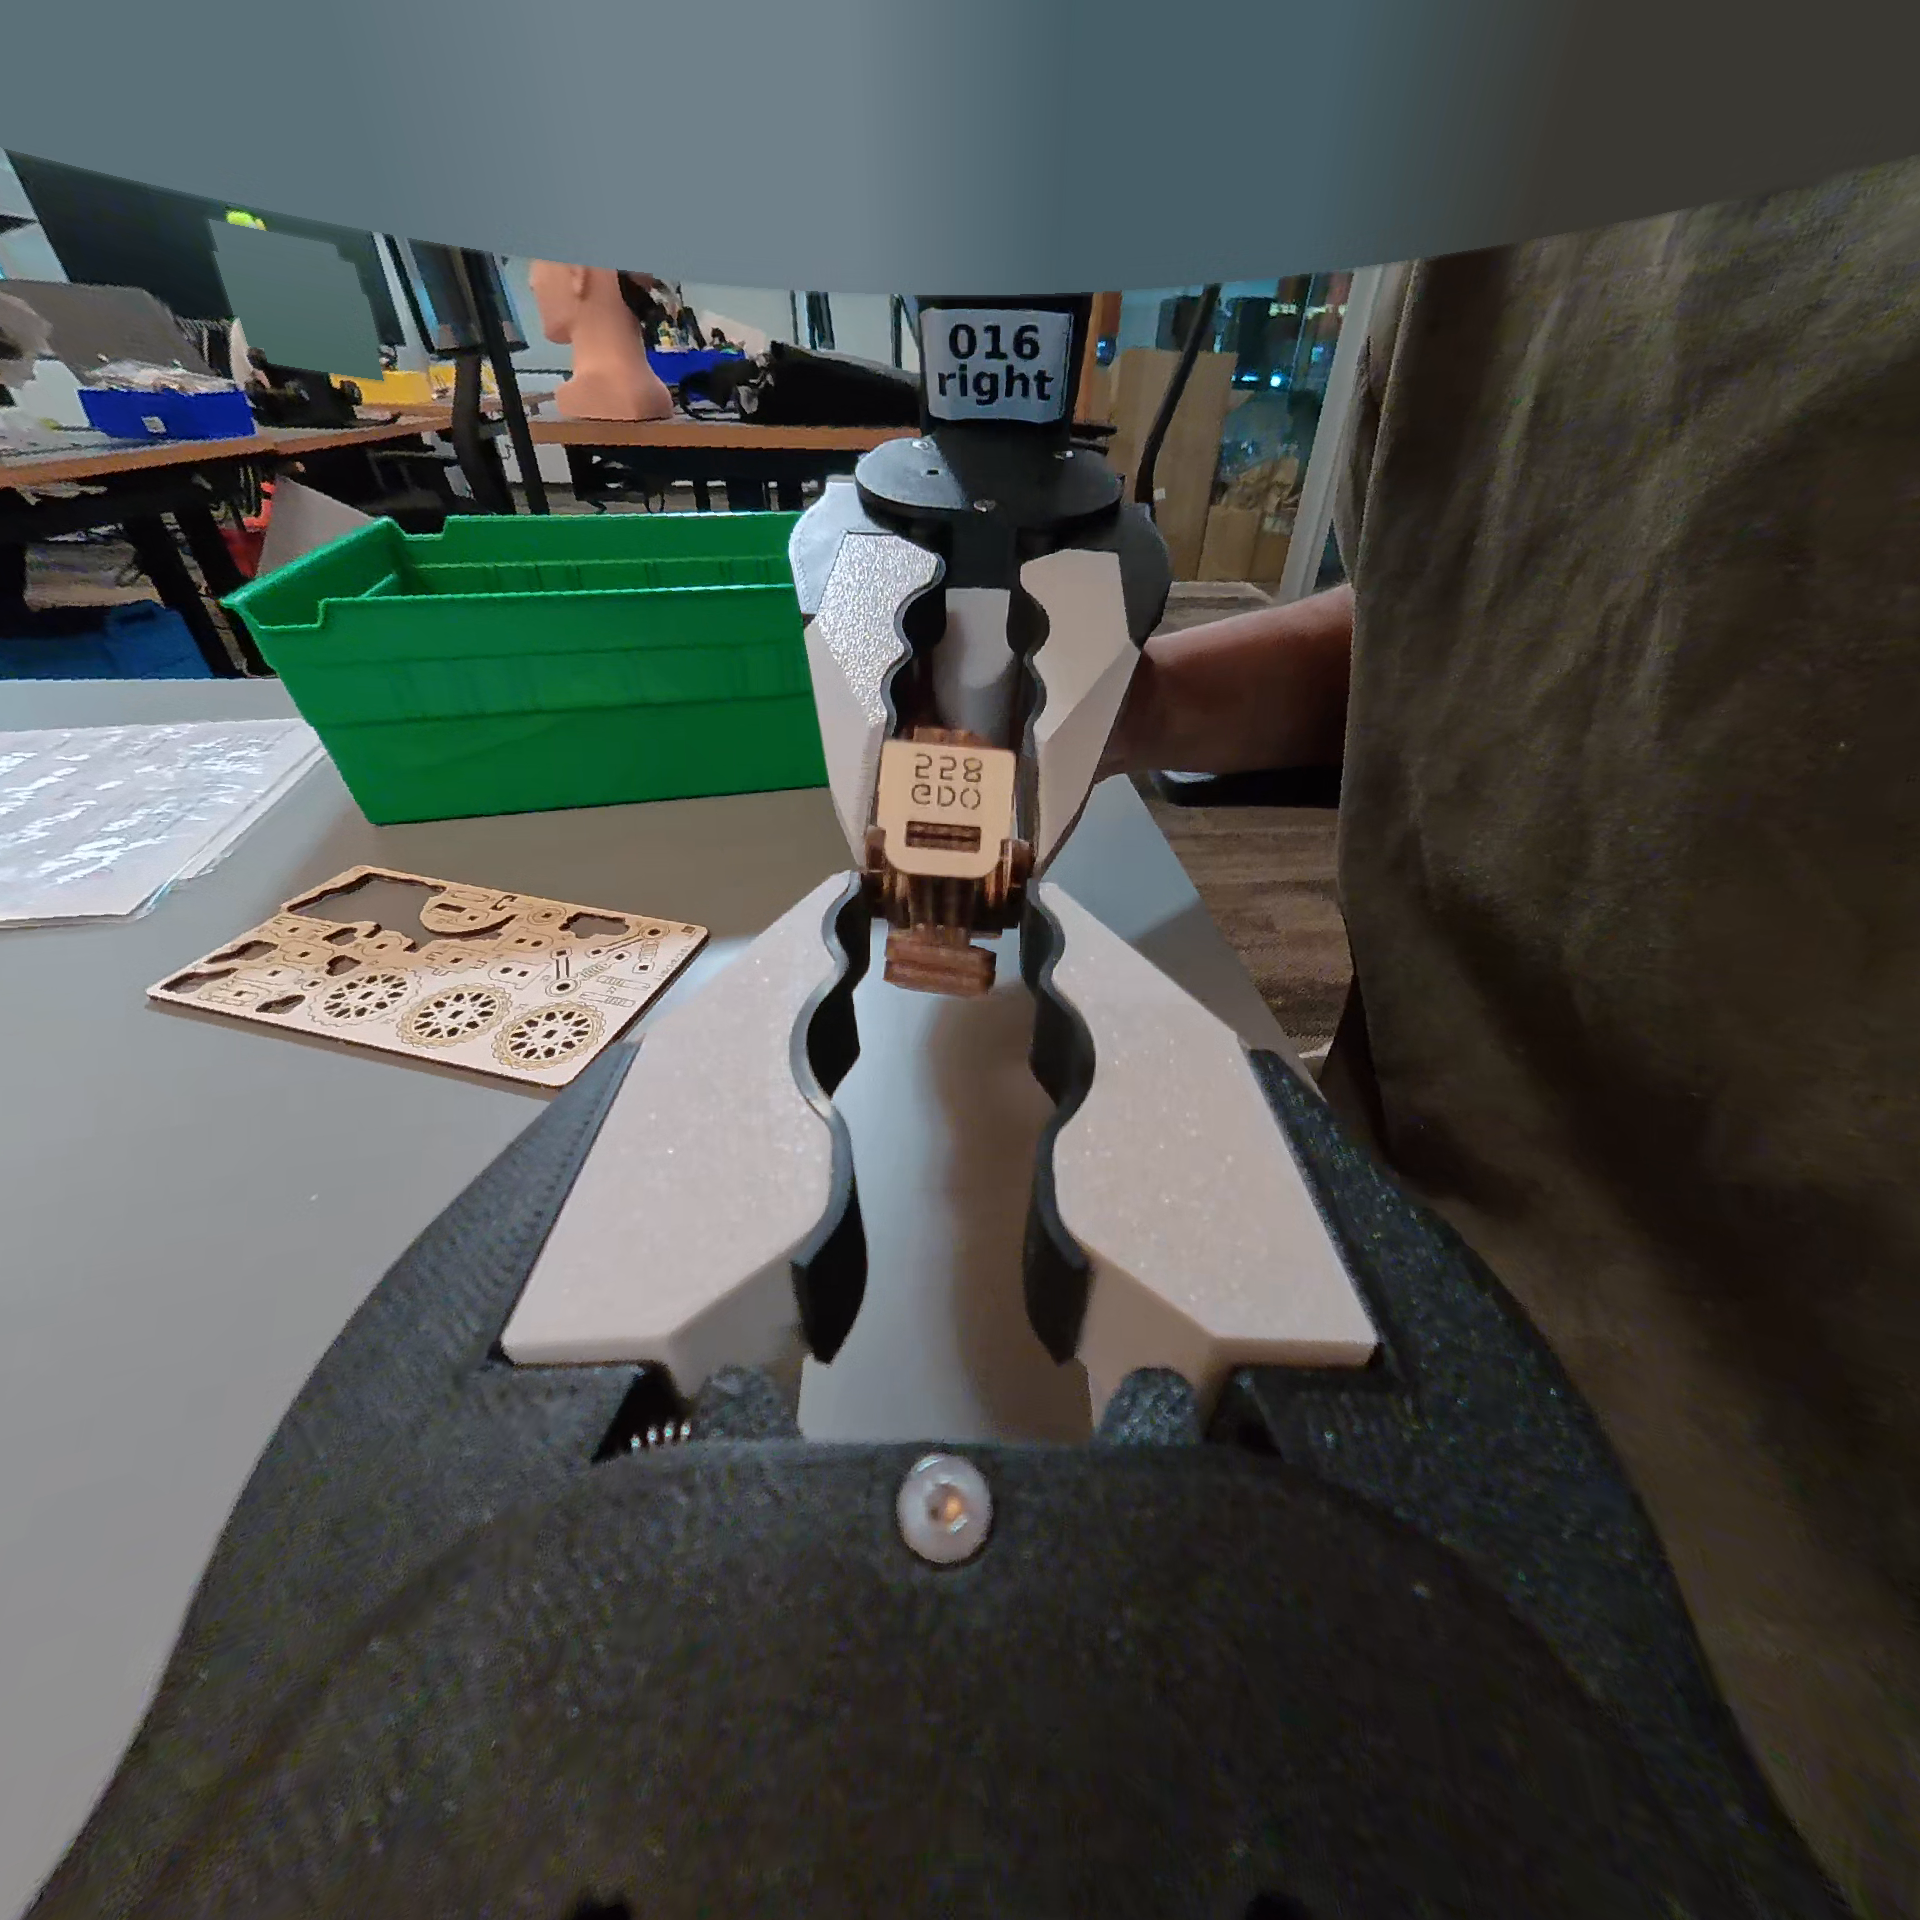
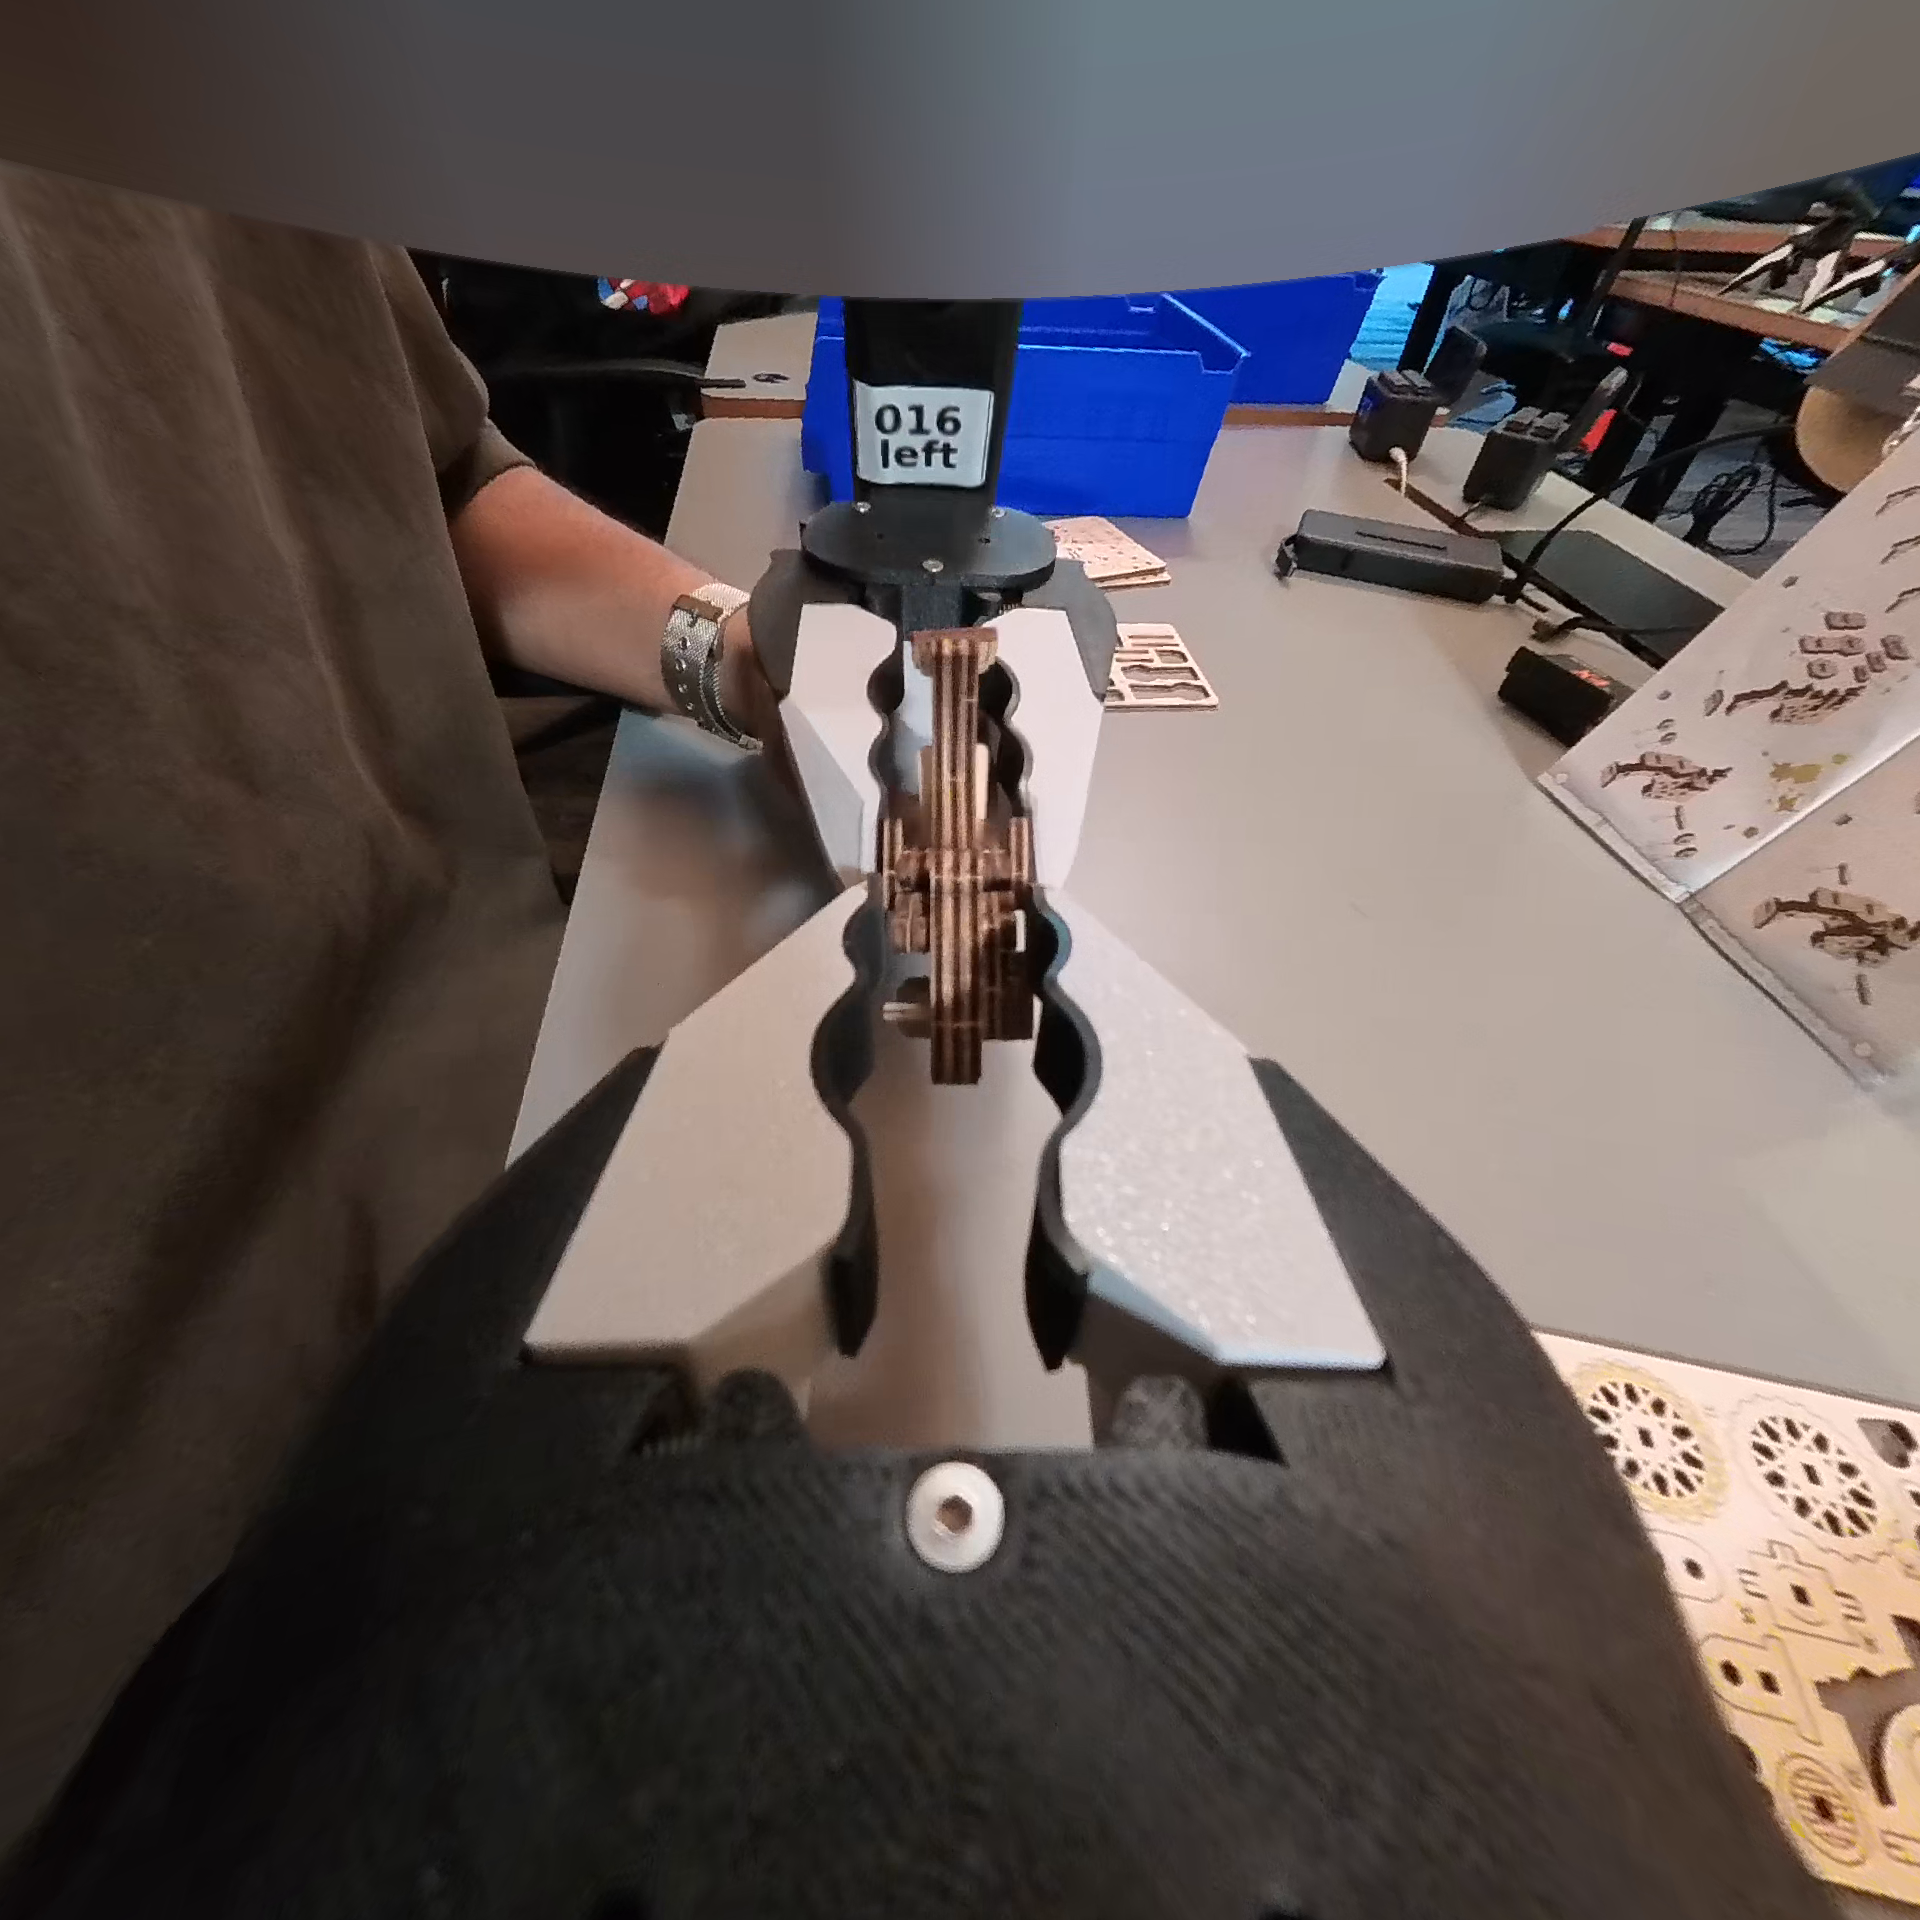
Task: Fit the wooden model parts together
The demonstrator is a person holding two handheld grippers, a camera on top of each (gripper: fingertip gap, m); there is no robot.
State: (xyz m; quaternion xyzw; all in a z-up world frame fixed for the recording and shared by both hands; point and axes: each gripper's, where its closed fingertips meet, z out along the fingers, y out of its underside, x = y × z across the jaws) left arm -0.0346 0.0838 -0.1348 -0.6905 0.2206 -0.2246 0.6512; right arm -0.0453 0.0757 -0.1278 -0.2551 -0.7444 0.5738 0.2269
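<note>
Fingers of both the left gripper [image 1: 940,914] and right gripper [image 2: 961,914] were nearly closed on the wooden model [image 1: 943,868] held above the table [image 1: 312,1195], a light, brittle-looking assembly best gripped on its flat layered faces.

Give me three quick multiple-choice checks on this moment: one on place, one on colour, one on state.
1. Where is the wooden model?
A. lying on the table
B. held in the air between both grippers
C. inside the bin

2. What colour is the bin behind the wooden sheet in the left wrist view?
A. green
B. red
C. yellow

3. How is the left gripper?
A. wide open and empty
B. out of view
C. closed on the model

Answers: 1 B, the right gripper and the left one meet tip to tip on it above the table. 2 A, its walls are plain green. 3 C, its fingertips pinch the model's lower end.
</note>
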